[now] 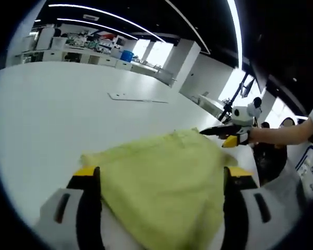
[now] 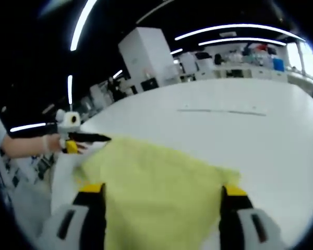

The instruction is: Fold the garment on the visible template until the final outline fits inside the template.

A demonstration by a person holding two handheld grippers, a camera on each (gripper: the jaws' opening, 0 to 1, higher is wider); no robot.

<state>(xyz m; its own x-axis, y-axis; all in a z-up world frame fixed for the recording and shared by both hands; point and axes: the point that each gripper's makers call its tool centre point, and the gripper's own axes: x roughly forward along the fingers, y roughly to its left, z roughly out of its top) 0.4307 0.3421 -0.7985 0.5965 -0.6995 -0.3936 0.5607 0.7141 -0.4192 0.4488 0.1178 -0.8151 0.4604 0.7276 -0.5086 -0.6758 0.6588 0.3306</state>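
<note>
On the white bench [image 1: 52, 114] the yellow-green garment [image 1: 161, 177] lies bunched between us, draped over the gap between each gripper's fingers, so we cannot tell whether either pair is closed on it. We judge the fold goes best if left gripper [image 1: 161, 182] and right gripper [image 2: 161, 200] carry the edge level and together toward the faint template line [image 1: 138, 99] beyond.

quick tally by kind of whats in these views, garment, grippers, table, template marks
yellow-green garment: 1
grippers: 2, the left gripper and the right gripper
white table: 1
thin template line on the table: 1
total: 5
</note>
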